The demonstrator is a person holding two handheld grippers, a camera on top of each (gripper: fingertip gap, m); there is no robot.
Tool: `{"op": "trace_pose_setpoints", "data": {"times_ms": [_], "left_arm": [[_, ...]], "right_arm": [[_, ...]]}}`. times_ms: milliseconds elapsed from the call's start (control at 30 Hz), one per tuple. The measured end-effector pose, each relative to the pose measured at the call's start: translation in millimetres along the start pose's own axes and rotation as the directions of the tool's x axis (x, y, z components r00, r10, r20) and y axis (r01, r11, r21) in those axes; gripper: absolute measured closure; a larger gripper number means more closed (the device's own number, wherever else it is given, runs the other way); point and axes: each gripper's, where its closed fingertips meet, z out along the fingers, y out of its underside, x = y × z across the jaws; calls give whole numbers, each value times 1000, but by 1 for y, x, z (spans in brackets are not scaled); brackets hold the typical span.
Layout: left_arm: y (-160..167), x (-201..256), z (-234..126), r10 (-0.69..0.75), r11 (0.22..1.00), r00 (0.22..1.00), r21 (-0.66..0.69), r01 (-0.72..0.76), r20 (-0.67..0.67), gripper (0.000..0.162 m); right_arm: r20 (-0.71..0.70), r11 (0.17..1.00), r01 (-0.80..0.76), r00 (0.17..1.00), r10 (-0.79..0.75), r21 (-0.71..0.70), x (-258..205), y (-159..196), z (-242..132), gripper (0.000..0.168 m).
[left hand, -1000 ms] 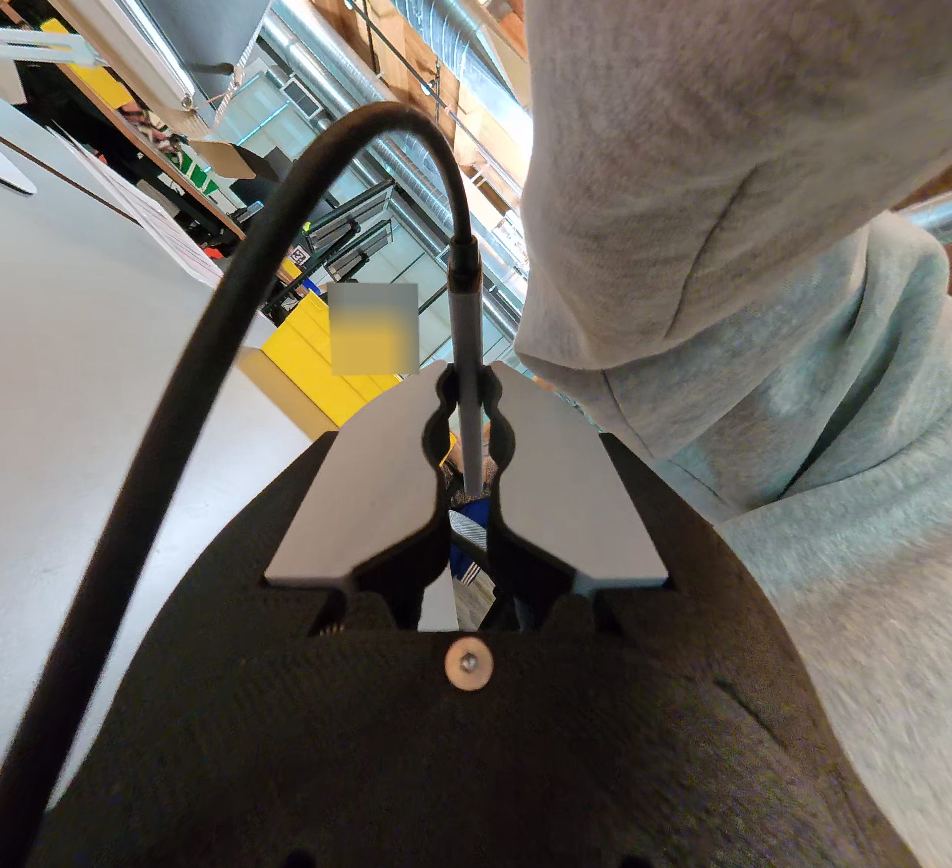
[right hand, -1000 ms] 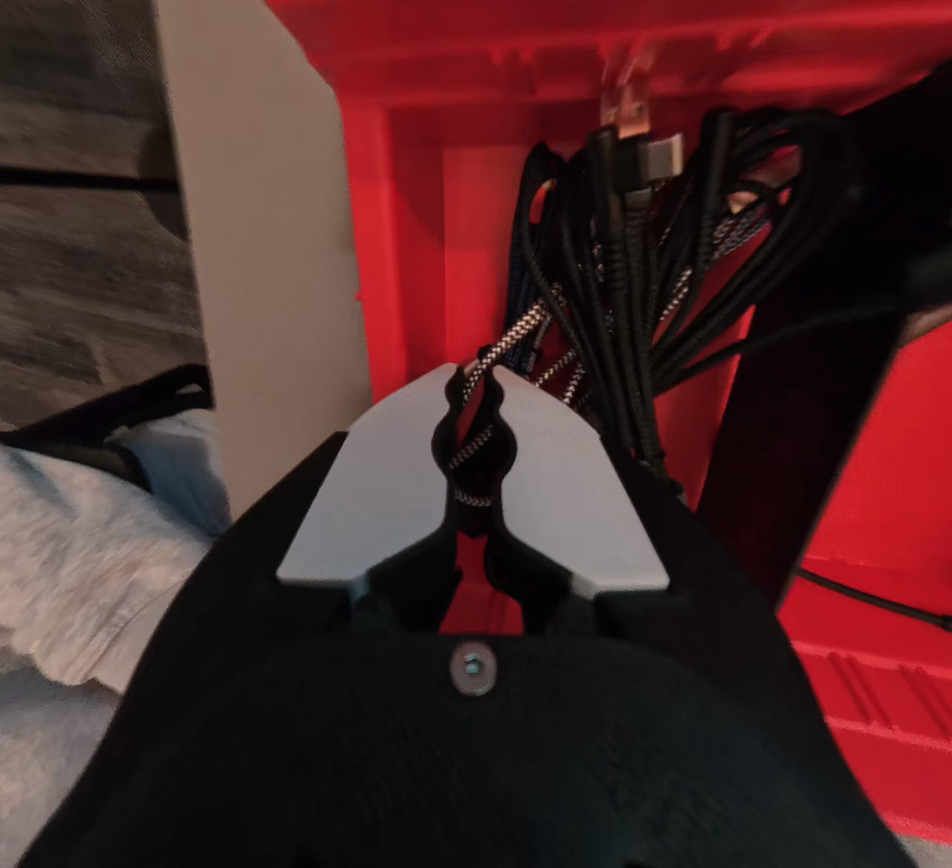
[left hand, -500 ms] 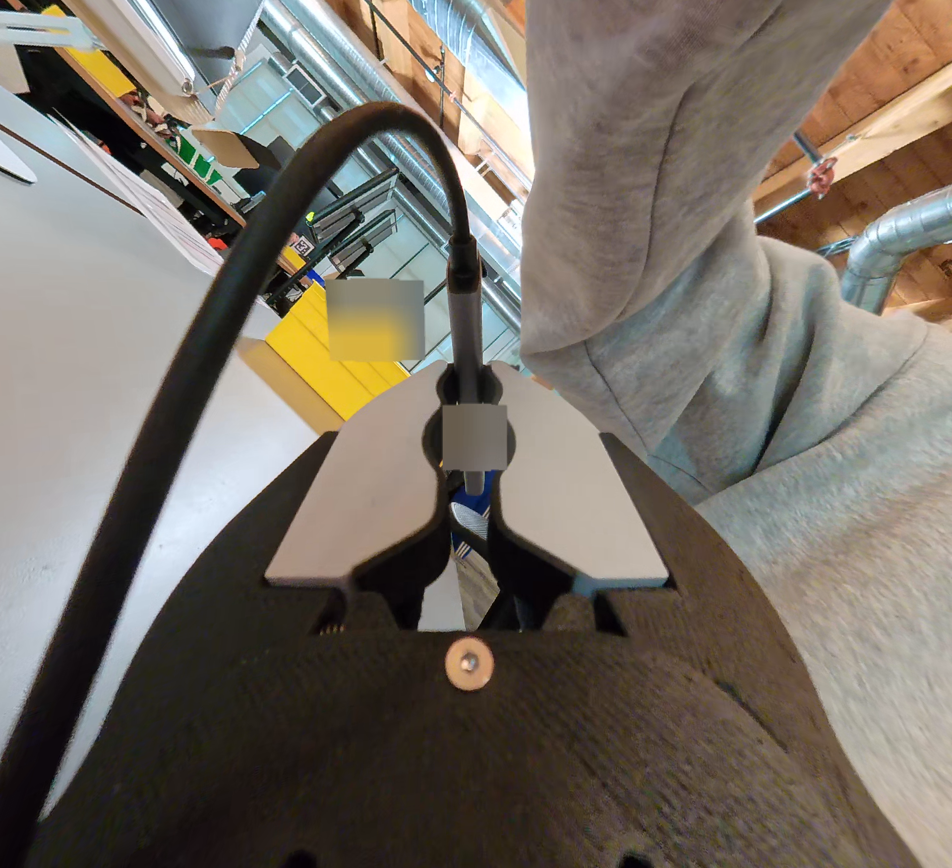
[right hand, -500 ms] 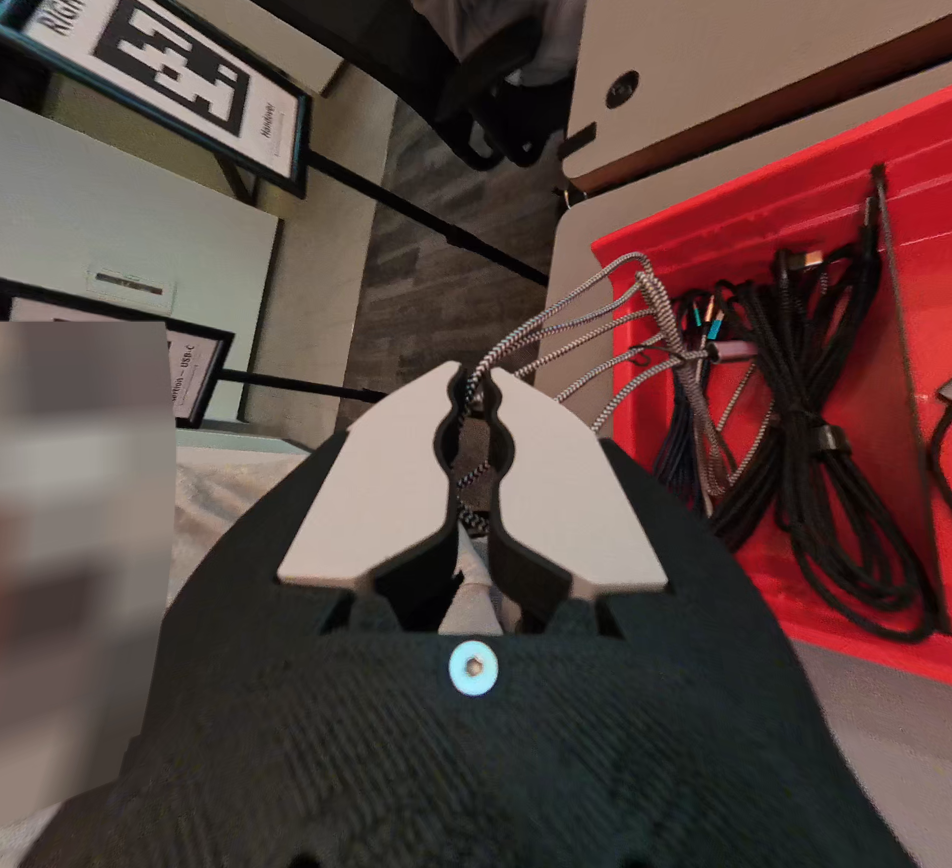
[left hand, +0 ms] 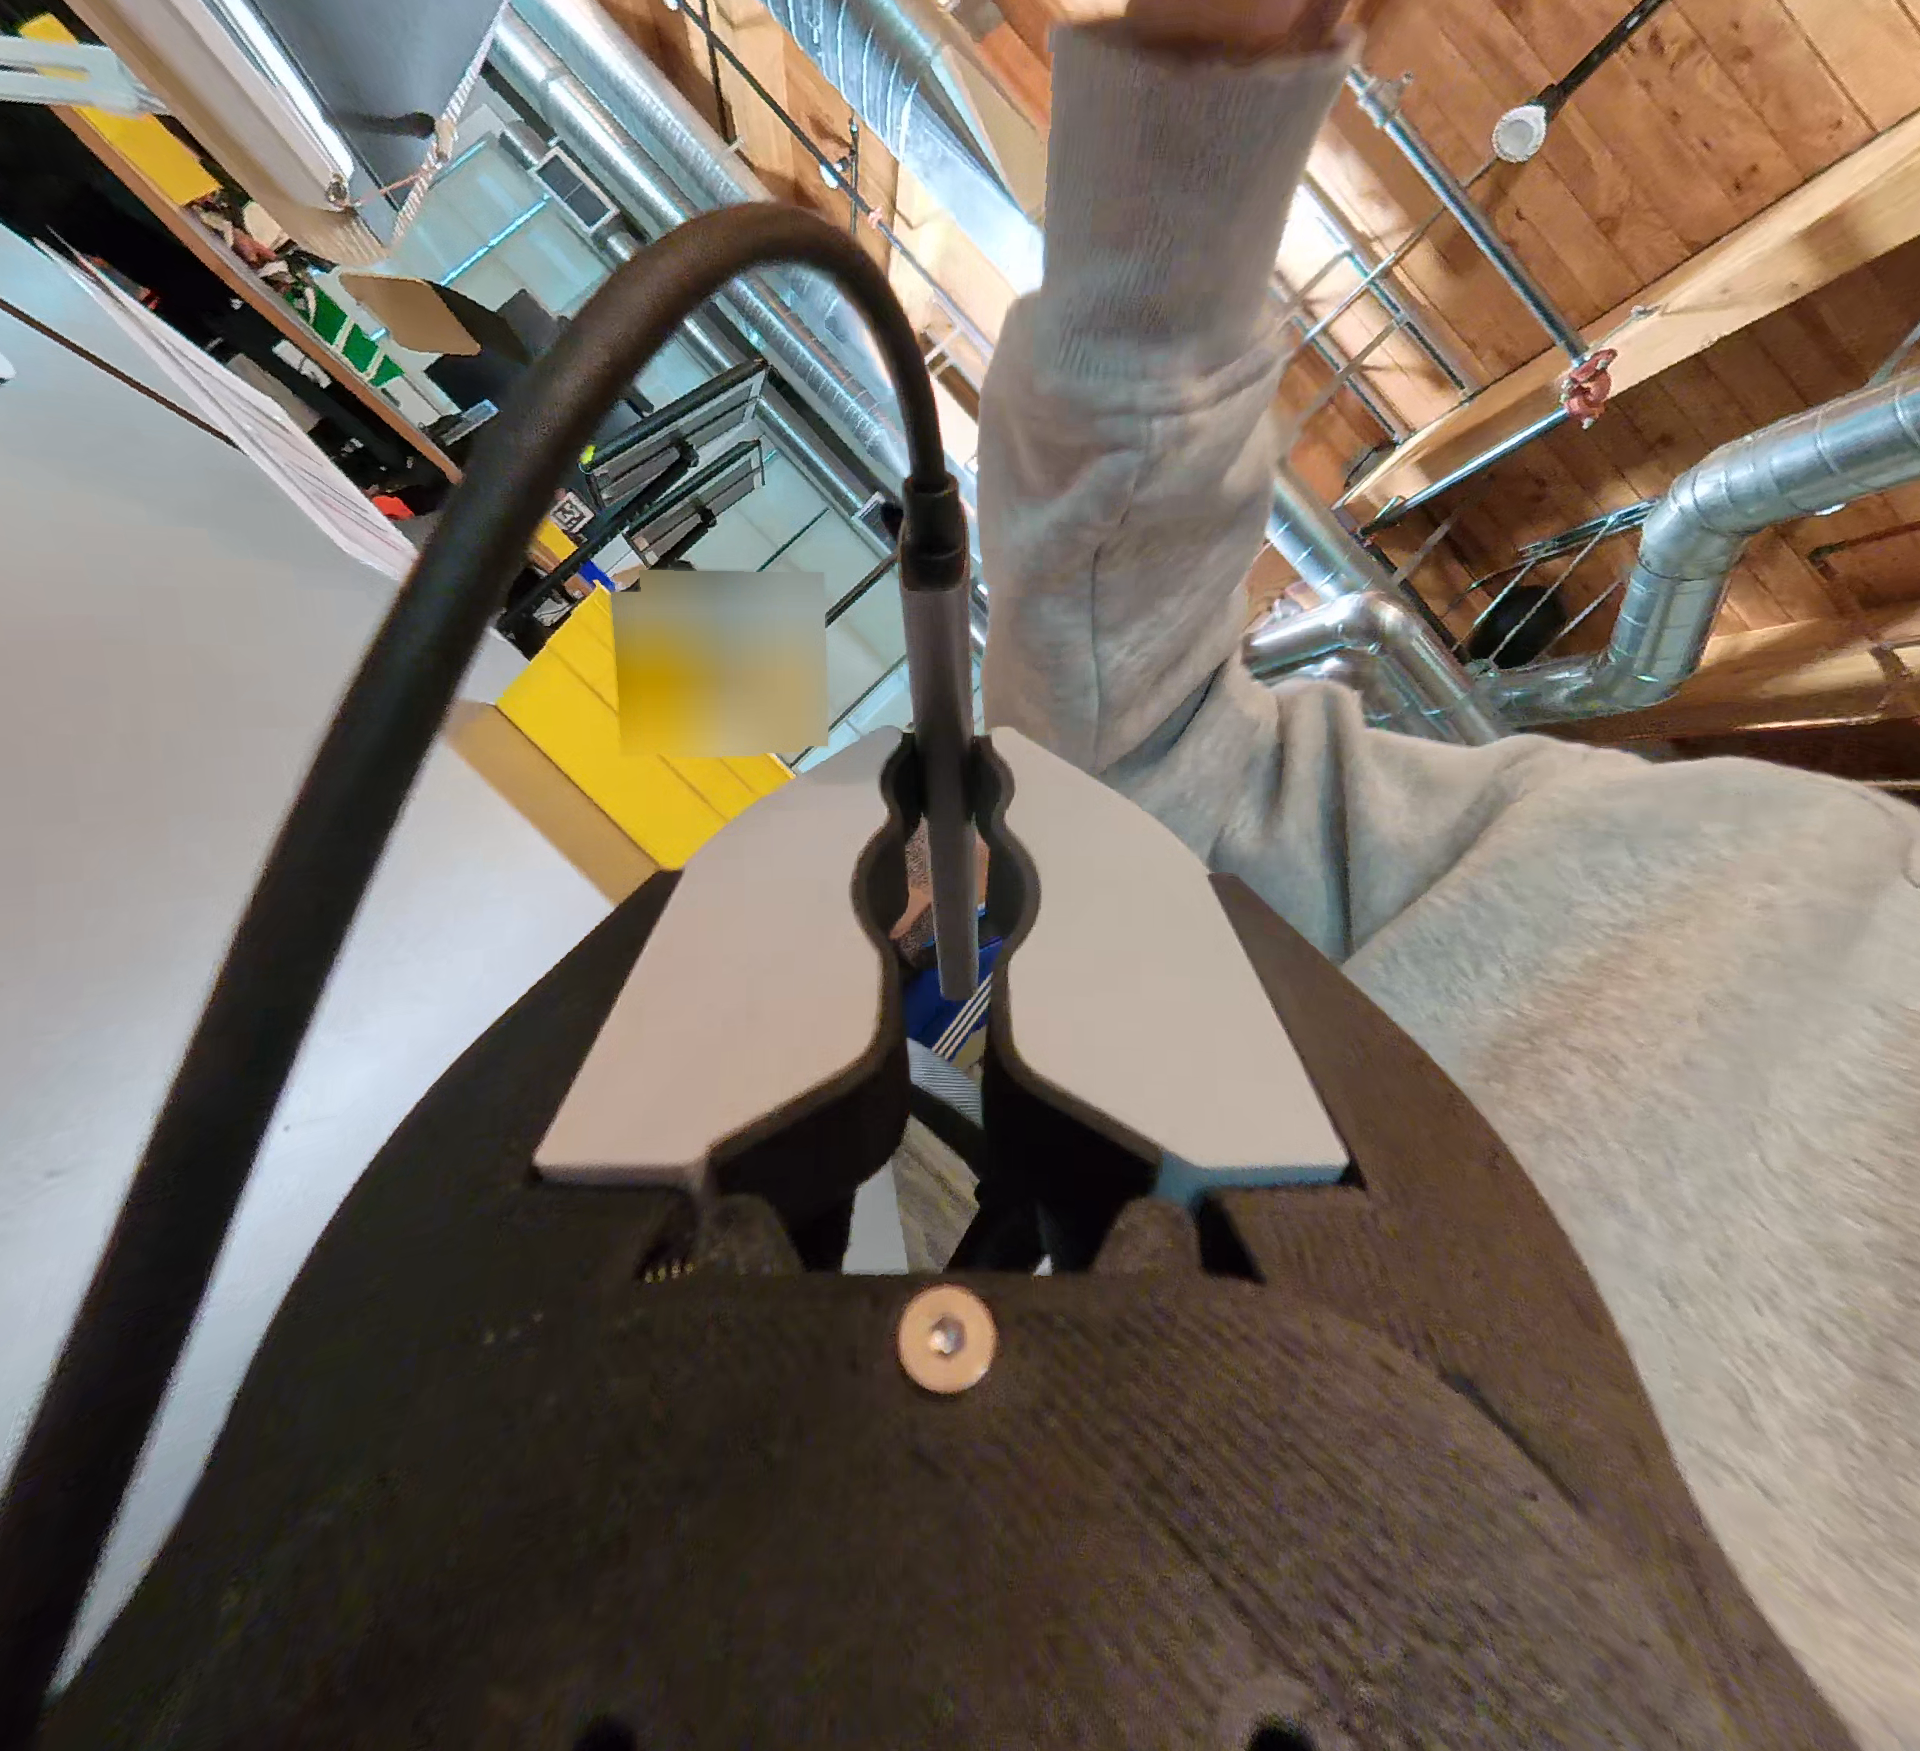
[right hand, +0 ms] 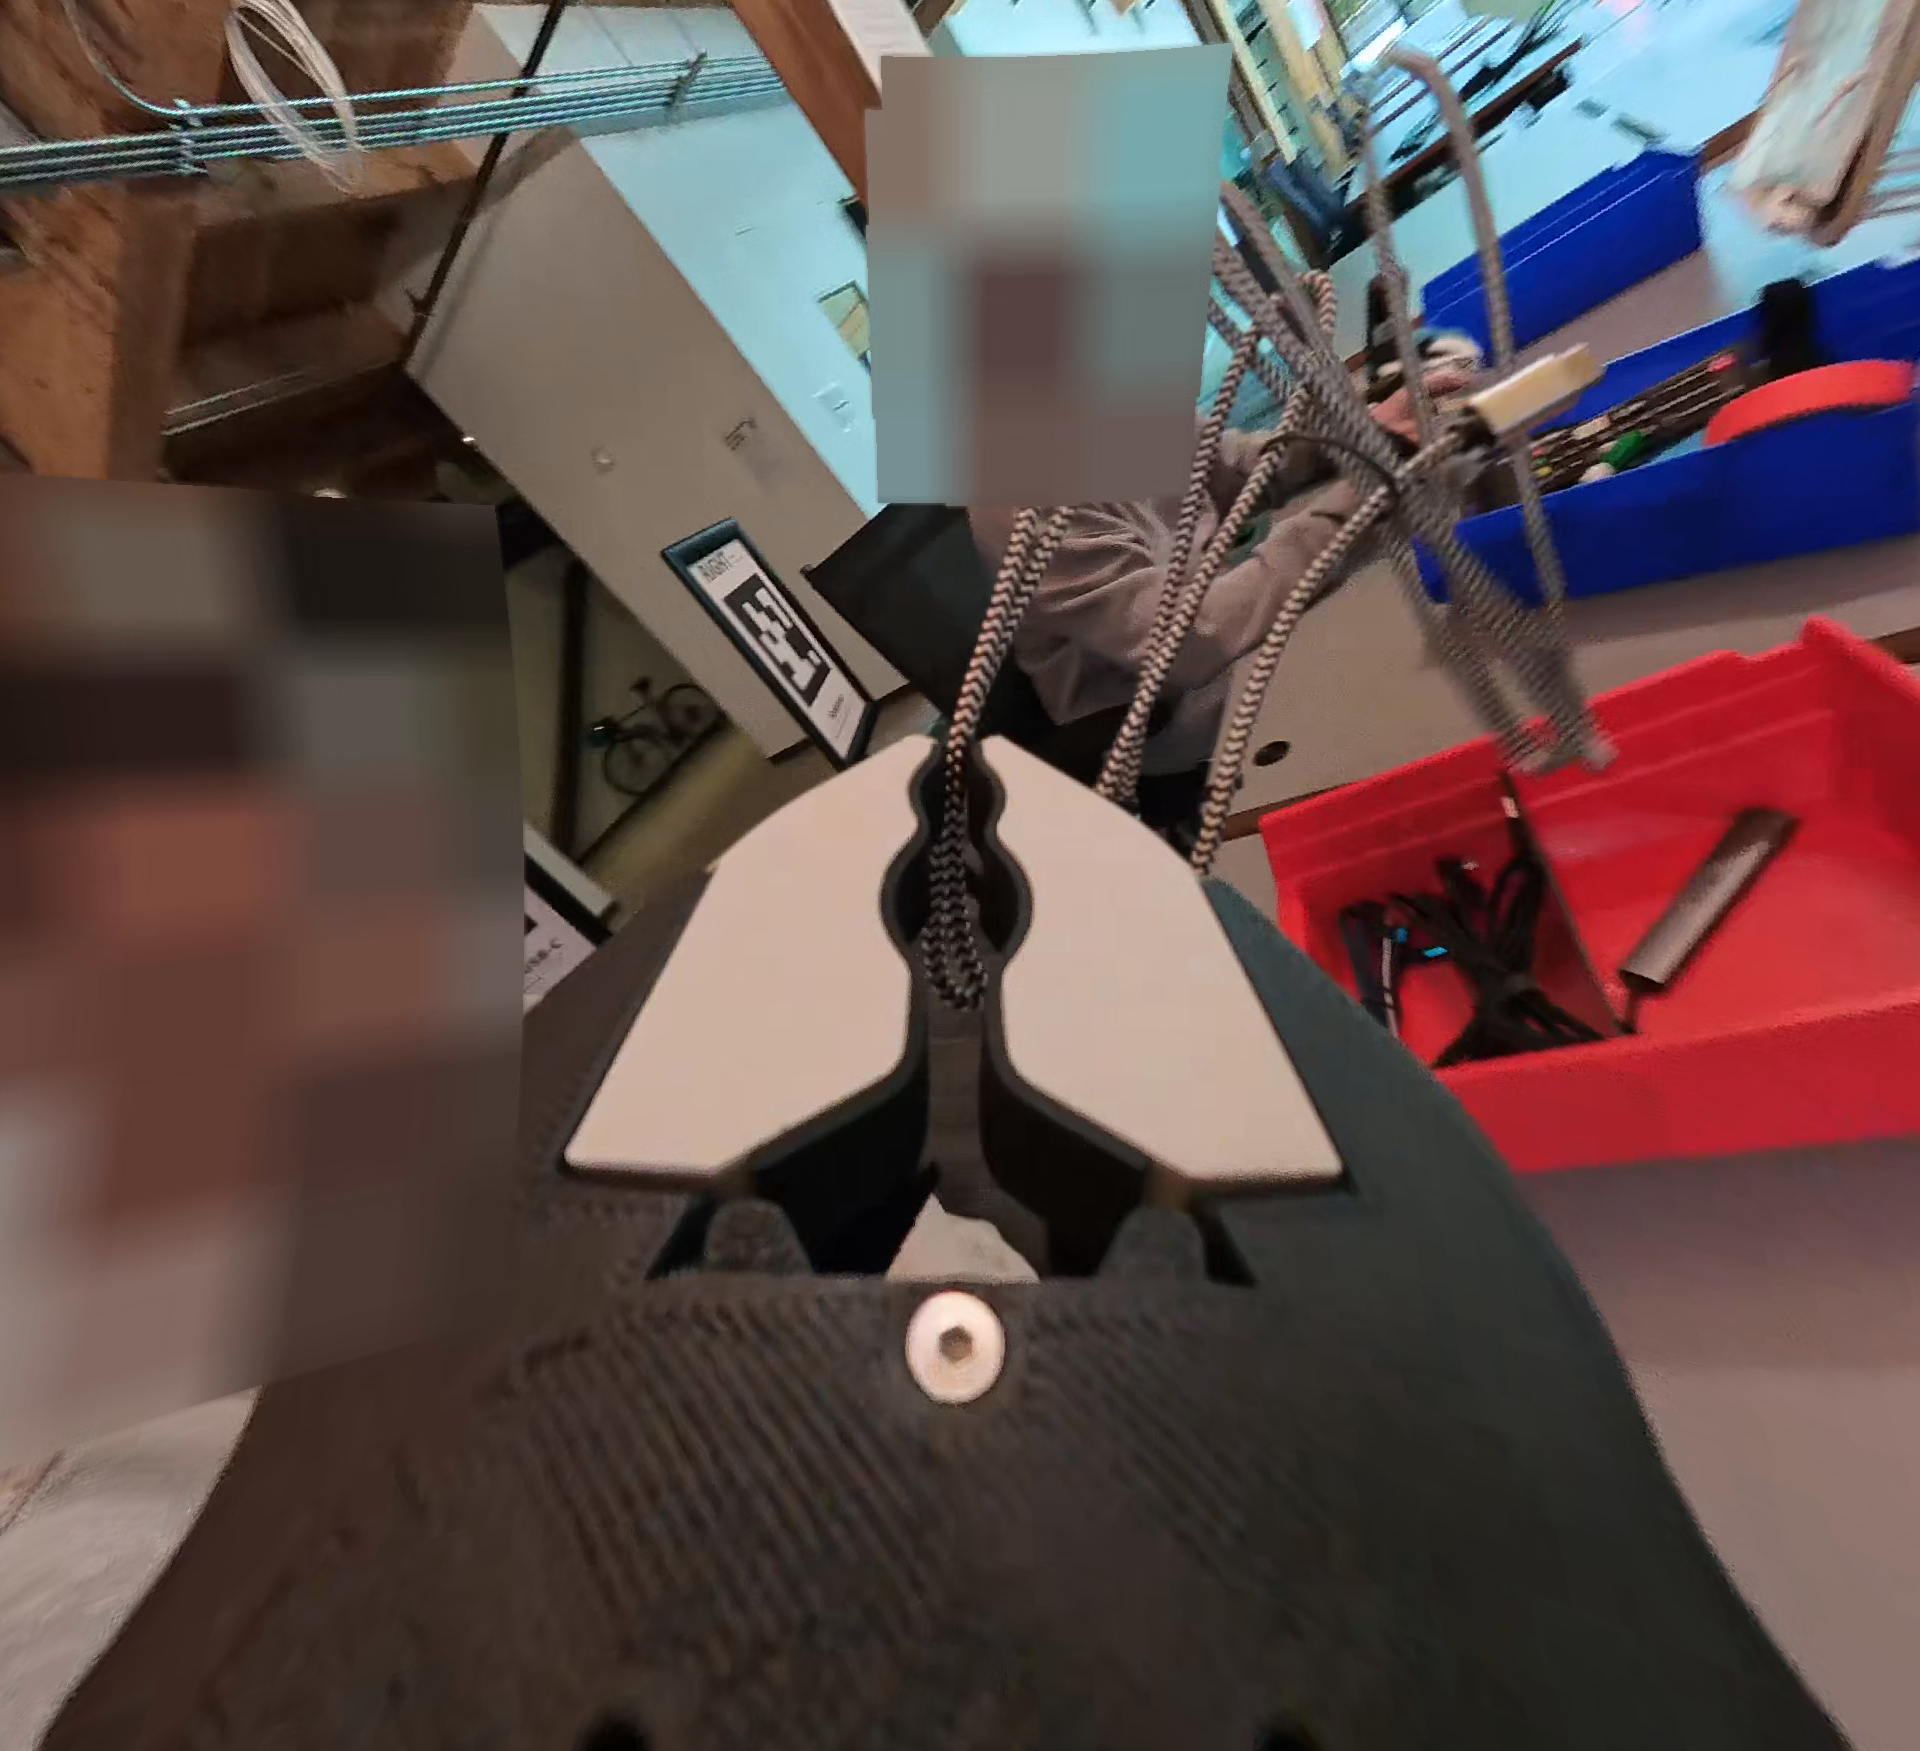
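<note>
Both grippers raised, each clamped on a cable.

The left gripper (left hand: 943,756) points steeply up toward a wooden ceiling with shiny metal ducts (left hand: 894,70); its pale, smooth fingers (left hand: 748,963) are pinched nearly together on a slim grey metal plug (left hand: 945,818), which stands upright between the tips, and from its top a thick, smooth black cable (left hand: 343,766) arches over and falls to the left. A soft grey fleece sleeve (left hand: 1143,496) reaches upward just right of the plug. The right gripper (right hand: 961,751) is tilted up and rolled, its fingers (right hand: 1132,1005) closed tightly on a braided black-and-white cable (right hand: 956,912), whose loops (right hand: 1309,454) swing, blurred, in the air above a red plastic bin (right hand: 1704,1088). The bin rests on a grey table (right hand: 1714,1306) and contains a coil of black cables (right hand: 1475,974) and a flat grey bar (right hand: 1704,912). Blue bins (right hand: 1683,517) stand behind it.
</note>
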Motion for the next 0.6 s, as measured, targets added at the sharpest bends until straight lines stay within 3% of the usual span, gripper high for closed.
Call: {"op": "trace_pose_setpoints", "data": {"times_ms": [100, 233, 433, 600], "left_arm": [[-5, 11, -1, -15, 999, 997, 32, 18, -78, 155], [-9, 26, -2, -56, 997, 977, 44, 66, -204, 155], [-7, 34, -1, -59, 997, 963, 30, 70, -263, 154], [-5, 31, -1, -28, 999, 974, 19, 33, -223, 154]], "right_arm": [[-87, 997, 62, 995, -58, 38, -19, 9, -51, 165], [-281, 986, 166, 946, -160, -2, -34, 50, -111, 164], [-529, 965, 230, 808, -260, -123, -41, 144, -186, 163], [-669, 947, 249, 671, -320, -203, -42, 219, -230, 165]]}}
